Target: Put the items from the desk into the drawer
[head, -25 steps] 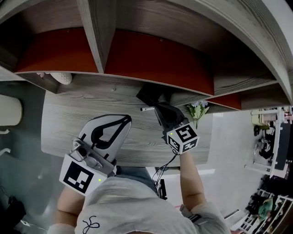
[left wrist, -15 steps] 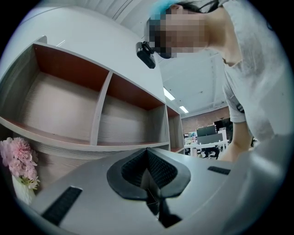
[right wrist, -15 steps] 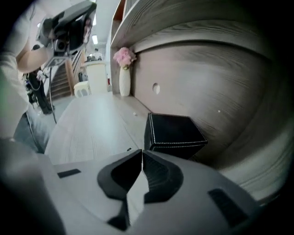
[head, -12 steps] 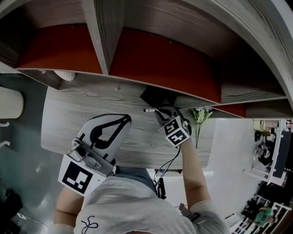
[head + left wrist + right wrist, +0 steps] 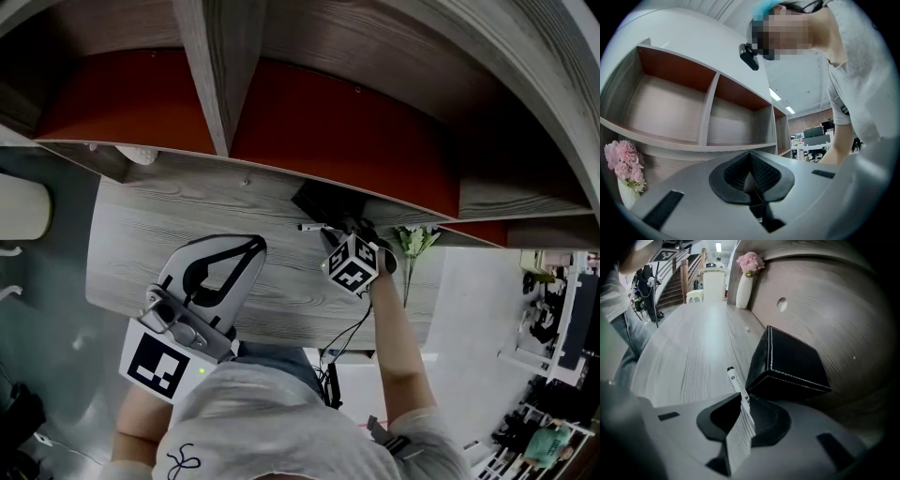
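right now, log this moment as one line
phase: grasp | right gripper: shut on marker, on desk beside black box | left gripper: shut, empty

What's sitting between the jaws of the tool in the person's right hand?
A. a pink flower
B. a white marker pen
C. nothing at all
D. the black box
B: in the right gripper view, a white marker pen with a dark cap runs between the pads of the right gripper, just beside the black box on the desk.

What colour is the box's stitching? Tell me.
White, on the black box; the right gripper view shows it best.
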`<state>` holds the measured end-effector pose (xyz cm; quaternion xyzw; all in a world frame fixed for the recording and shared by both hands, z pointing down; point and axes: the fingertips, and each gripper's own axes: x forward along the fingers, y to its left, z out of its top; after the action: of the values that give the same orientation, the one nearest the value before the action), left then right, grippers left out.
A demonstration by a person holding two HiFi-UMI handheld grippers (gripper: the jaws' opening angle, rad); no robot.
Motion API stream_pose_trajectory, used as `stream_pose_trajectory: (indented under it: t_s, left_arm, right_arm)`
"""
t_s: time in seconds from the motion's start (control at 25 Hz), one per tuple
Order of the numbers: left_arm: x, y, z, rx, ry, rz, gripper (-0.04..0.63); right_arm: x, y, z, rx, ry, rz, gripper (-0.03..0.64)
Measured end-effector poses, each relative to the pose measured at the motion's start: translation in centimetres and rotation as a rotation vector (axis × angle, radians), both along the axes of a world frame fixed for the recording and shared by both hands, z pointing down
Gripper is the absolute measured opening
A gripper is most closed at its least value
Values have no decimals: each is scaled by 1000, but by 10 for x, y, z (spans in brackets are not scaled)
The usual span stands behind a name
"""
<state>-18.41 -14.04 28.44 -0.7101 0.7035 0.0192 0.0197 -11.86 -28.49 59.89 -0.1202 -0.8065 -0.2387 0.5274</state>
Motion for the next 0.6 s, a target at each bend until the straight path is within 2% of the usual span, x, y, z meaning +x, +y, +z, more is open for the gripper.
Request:
stream_pose_trajectory:
  t_s: [0.24, 0.44, 0.6]
  left_arm:
    - [2, -1, 1, 3, 9, 5, 9]
    - [5, 0, 1, 10, 16, 13, 9]
    - [5, 2, 0, 13, 11, 14, 9]
  right_arm:
    - [0, 1, 1, 10, 6, 0, 67]
    - [0, 5, 0, -33, 41, 17, 69]
    - [6, 19, 1, -50, 73, -23, 69]
